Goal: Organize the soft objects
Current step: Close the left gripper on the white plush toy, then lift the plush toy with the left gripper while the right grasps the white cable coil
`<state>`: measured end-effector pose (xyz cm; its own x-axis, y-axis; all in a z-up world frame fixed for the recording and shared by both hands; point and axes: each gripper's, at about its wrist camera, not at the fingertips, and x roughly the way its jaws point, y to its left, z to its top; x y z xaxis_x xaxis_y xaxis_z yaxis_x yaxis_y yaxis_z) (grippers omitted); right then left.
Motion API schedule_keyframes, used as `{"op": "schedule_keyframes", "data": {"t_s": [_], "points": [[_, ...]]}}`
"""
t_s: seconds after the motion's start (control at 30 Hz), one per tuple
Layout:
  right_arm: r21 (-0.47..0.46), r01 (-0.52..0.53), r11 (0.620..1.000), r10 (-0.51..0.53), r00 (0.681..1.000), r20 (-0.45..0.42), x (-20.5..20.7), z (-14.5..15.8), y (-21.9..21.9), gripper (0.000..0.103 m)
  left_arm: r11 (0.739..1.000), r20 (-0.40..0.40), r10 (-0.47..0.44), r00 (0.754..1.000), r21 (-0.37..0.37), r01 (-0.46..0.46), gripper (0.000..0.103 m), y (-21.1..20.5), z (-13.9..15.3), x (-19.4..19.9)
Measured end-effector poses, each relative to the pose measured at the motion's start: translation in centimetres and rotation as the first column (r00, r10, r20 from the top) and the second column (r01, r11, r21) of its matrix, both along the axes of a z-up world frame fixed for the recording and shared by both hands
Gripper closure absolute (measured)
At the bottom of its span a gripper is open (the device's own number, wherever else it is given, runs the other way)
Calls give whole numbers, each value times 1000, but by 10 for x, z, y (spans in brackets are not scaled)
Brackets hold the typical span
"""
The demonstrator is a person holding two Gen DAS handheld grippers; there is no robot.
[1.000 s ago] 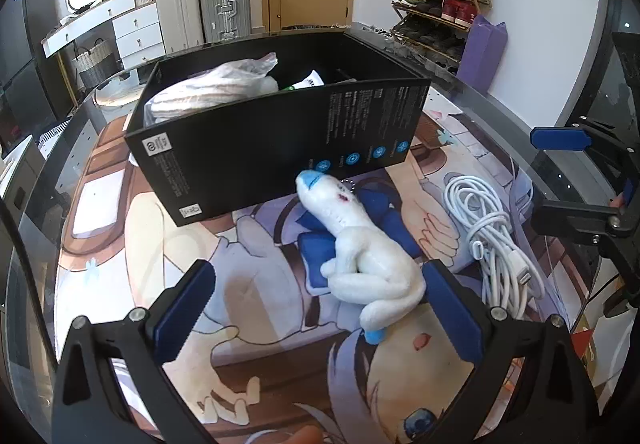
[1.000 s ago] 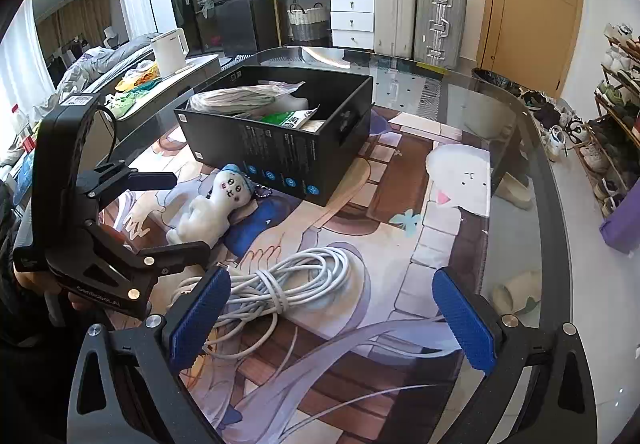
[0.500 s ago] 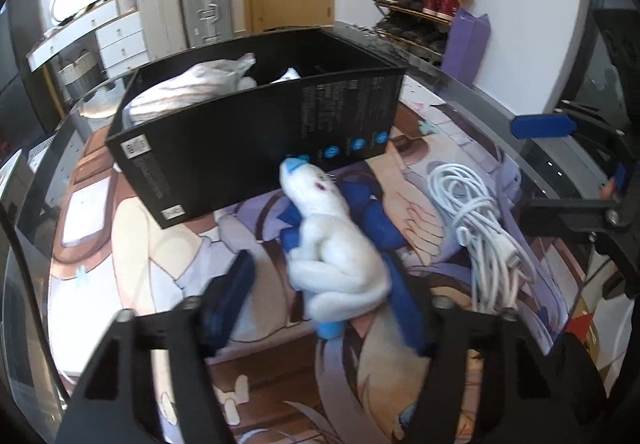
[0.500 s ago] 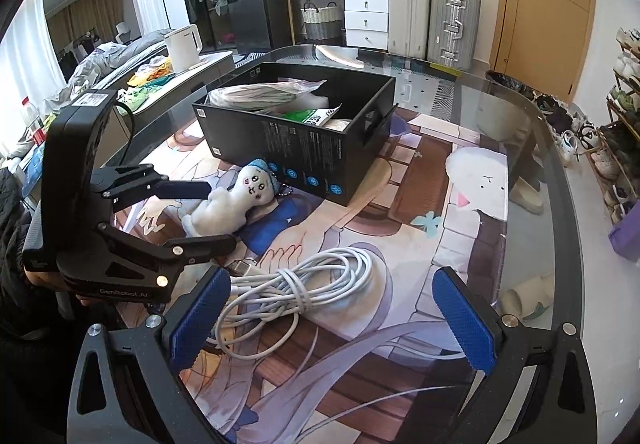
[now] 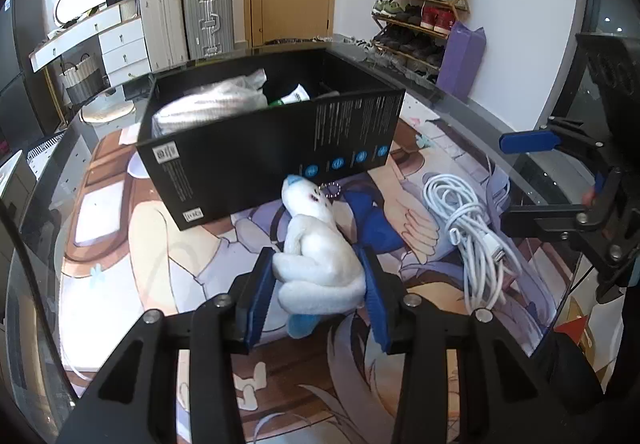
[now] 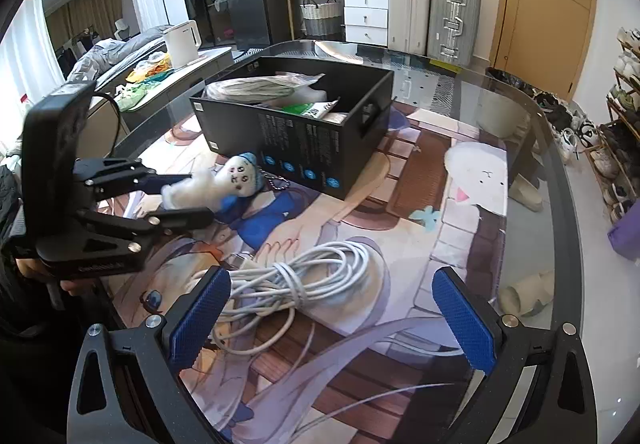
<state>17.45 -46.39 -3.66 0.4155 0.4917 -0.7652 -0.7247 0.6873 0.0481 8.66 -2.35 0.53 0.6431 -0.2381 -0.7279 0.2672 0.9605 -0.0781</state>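
- Left gripper (image 5: 318, 294): blue pads pressed against both flanks of the white plush toy (image 5: 320, 264), pinching its body.
- Plush toy's head points ahead of those fingers, toward the black box (image 5: 240, 164) just beyond.
- Right gripper (image 6: 332, 318): jaws spread wide, holding nothing; coiled white cable (image 6: 304, 280) lies just ahead between them.

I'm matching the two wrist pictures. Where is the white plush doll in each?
Left wrist: plush doll at lower centre, pinched between the left tongs.
Right wrist: plush doll at left of centre, in the left tongs.
Shared landmark: the black box just behind the doll.
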Motion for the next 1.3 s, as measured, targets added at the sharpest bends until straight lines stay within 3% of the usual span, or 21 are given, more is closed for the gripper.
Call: {"op": "schedule_keyframes", "data": {"t_s": [0.33,0.63,0.8,1.3], "points": [[-56,72,996,-74,997,-26,14,-11,-21,1,1000,21,14,1000,-5,-14,62,5,7,0],[-77,-24,997,18,997,-75,7,-33,11,1,999,31,31,999,-9,-31,62,12,10,1],[-37,-63,997,60,995,-82,1,-36,34,1,998,15,55,998,-15,-55,62,22,4,-4],[43,11,999,-6,993,-120,10,-41,51,1,996,-13,84,996,-13,-84,62,32,-8,-1]]}}
